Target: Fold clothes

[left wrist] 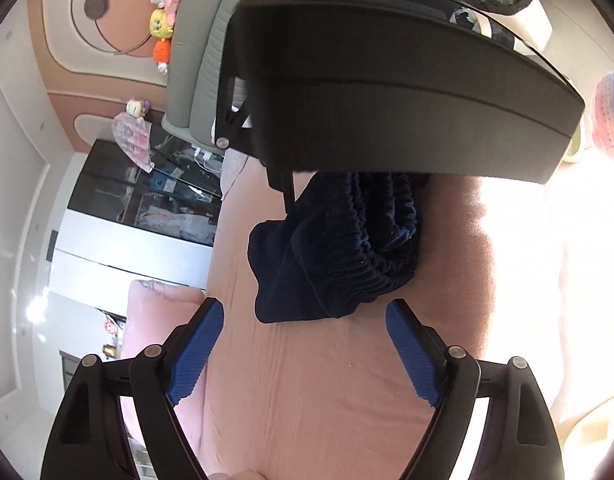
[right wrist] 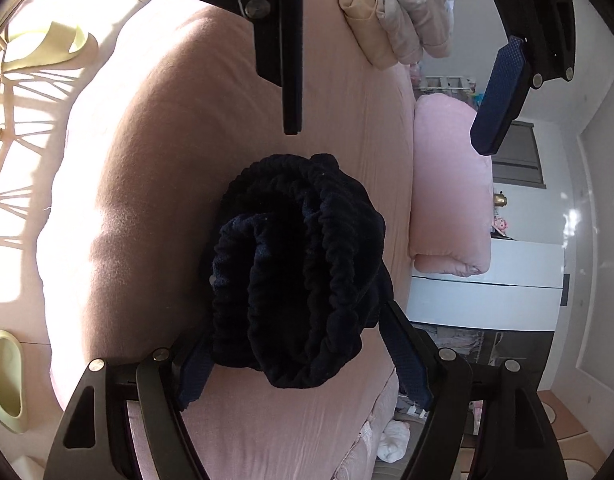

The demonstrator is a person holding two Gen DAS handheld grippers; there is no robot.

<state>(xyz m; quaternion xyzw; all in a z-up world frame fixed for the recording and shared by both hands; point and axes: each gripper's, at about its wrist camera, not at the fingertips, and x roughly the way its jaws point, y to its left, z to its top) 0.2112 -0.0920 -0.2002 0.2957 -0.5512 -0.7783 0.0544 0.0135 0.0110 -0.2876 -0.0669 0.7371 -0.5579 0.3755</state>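
Left gripper (left wrist: 305, 350), black w/ ribbed blue pads (left wrist: 195, 354), stands wide apart over the pink bedsheet (left wrist: 315, 408); nothing between the pads, only bare sheet. Navy blue garment w/ gathered elastic waistband (left wrist: 339, 248), bunched in a folded heap, lies just past its tips at 12 o'clock, not touching them. At 12 beyond that, the right gripper's black housing blocks the top of the left wrist view.

Right gripper (right wrist: 303, 360) has its jaws well spread, one on each side of the same garment (right wrist: 303, 264). Its pads sit at the near end of the bundle at 7 and 5 o'clock; the cloth laps over both tips, but whether they press on it I can't tell. In the right wrist view the left gripper (right wrist: 387, 136) shows at 12 to 1 o'clock, also wide, empty.

Pile of pale cream and white clothes (right wrist: 395, 12) sits on the sheet at 12, well apart from the navy bundle. Pink pillow (right wrist: 451, 196) at 3 o'clock, beside the bed's edge. Sun-lit patch w/ slatted shadows on the sheet at 9.
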